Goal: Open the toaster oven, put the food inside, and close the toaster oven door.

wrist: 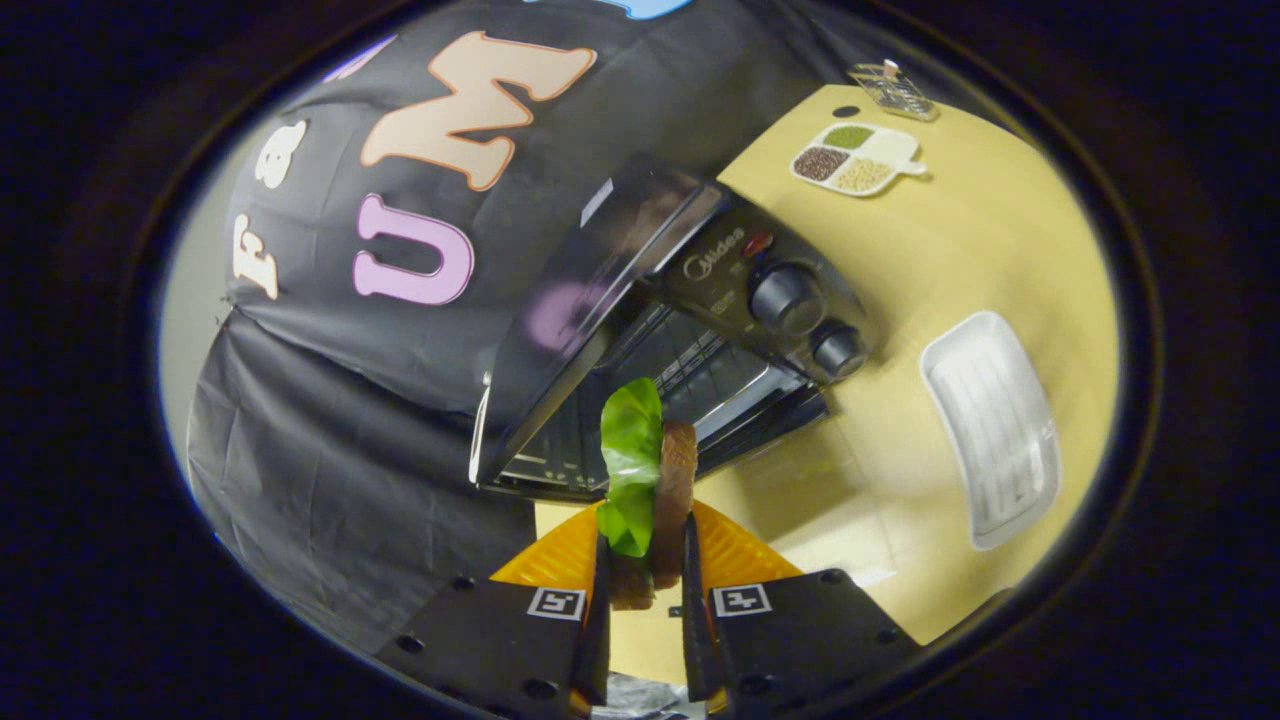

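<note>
Smooth wooden table (930, 250), boxy open toaster oven (700, 330), gripper (645, 575) around leafy sandwich (650, 470).

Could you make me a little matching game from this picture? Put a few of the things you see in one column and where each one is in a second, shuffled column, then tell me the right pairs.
Things:
1. sandwich
2. toaster oven
3. white tray
4. divided dish

Places or states:
A. lying on the wooden table, beside the oven's knobs
B. pinched between the fingers of the gripper
C. far across the table, holding beans and grains
D. just beyond the fingers, door open

Pairs: 1-B, 2-D, 3-A, 4-C.
</note>
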The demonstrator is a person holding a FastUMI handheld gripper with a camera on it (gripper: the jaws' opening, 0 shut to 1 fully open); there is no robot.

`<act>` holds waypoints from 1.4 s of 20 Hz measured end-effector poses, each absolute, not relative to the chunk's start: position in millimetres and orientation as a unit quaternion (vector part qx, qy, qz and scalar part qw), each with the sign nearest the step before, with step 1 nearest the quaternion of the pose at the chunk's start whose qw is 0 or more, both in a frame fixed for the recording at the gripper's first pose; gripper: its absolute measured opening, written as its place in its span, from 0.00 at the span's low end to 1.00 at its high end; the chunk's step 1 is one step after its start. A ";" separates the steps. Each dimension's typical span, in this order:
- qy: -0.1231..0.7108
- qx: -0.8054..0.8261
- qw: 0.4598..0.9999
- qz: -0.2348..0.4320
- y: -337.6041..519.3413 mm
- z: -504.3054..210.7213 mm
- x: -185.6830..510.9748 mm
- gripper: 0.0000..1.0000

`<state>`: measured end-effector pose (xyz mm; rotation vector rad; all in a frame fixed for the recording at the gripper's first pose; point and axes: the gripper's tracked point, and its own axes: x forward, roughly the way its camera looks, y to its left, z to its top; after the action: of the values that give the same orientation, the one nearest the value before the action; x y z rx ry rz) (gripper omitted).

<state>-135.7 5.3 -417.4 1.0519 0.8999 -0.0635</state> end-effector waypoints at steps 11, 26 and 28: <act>0.388 0.556 0.735 -0.022 47.1 -434.9 -95.7 0.32; 0.299 0.589 0.750 -0.033 20.1 -447.6 -42.4 0.32; 0.285 0.584 0.759 -0.040 19.4 -454.0 -34.3 0.32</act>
<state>-34.3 19.4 -454.0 1.2729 0.6199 -0.0862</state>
